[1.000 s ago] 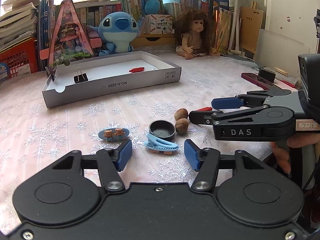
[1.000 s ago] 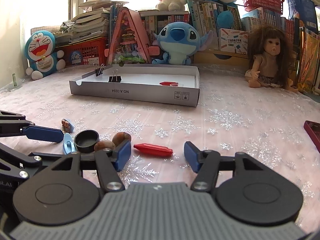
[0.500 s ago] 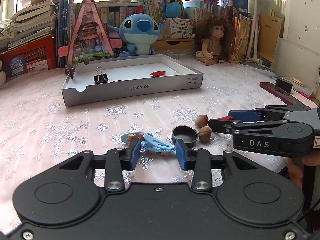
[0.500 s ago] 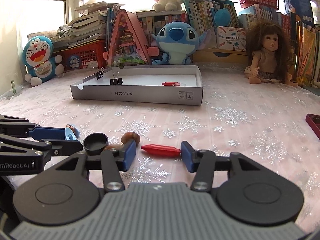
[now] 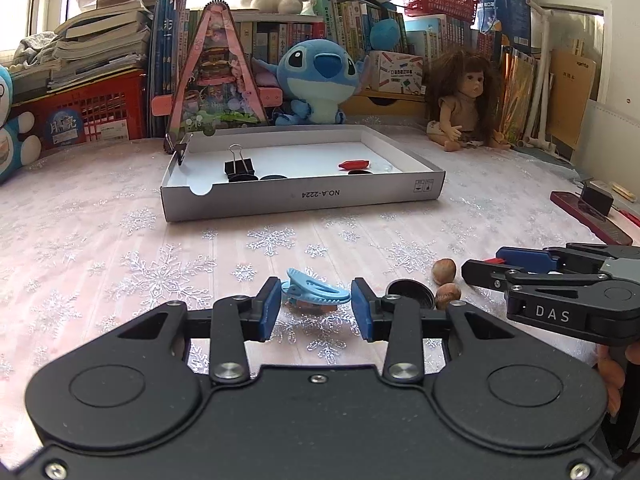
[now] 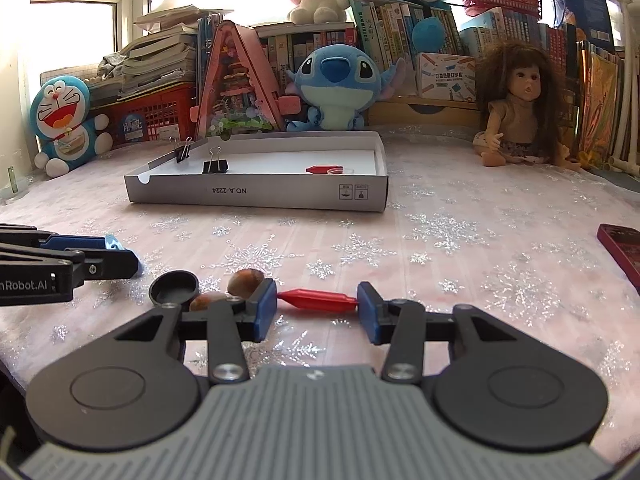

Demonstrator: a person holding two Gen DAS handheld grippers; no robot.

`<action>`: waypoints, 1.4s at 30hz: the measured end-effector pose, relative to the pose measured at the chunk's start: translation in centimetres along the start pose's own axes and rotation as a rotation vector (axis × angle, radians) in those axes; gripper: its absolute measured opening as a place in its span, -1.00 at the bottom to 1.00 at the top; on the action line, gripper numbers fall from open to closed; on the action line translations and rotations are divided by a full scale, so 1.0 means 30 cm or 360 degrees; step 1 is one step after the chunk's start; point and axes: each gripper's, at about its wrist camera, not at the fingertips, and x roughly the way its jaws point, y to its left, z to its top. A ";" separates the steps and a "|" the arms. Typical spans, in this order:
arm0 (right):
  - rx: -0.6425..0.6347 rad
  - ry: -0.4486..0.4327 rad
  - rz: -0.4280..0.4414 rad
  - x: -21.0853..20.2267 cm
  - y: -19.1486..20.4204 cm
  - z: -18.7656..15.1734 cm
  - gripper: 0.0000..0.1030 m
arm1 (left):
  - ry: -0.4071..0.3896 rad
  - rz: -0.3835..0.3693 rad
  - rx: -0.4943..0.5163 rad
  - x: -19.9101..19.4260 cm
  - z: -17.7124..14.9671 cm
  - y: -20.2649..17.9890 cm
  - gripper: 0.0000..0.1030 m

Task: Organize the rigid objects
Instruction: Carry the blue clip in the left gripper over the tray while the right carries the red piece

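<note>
A light-blue hair clip (image 5: 316, 294) lies crosswise between the blue pads of my left gripper (image 5: 314, 301), which is shut on it just above the snowflake cloth. In the right wrist view a red peg (image 6: 320, 300) spans the gap of my right gripper (image 6: 317, 305). Those jaws are closing and both pads meet the peg's ends. A black cap (image 6: 174, 286) and two brown nuts (image 6: 246, 280) sit between the two grippers. The white box tray (image 5: 304, 198) stands farther back with a black binder clip (image 5: 239, 167) and a red piece (image 5: 354, 165) inside.
Behind the tray a blue plush (image 6: 336, 80), a doll (image 6: 520, 108), a pink triangular toy (image 5: 218, 76), books and red baskets line the back. A dark red flat object (image 5: 588, 216) lies at the right. Bare cloth stretches between the grippers and the tray.
My left jaws came together on the blue hair clip, and the left hand shifted so the tray sits more central. My right jaws narrowed onto the red peg without the hand moving.
</note>
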 end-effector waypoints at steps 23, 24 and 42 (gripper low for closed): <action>-0.0024 -0.0067 -0.0108 0.023 -0.046 0.084 -0.05 | -0.0045 0.0205 -0.0160 0.057 0.124 0.110 -0.30; -0.0025 -0.0071 -0.0110 0.027 -0.049 0.093 -0.05 | -0.0051 0.0209 -0.0165 0.062 0.135 0.115 -0.30; -0.0023 -0.0117 -0.0109 0.129 -0.078 0.234 -0.04 | -0.0101 0.0269 -0.0292 0.170 0.301 0.211 -0.30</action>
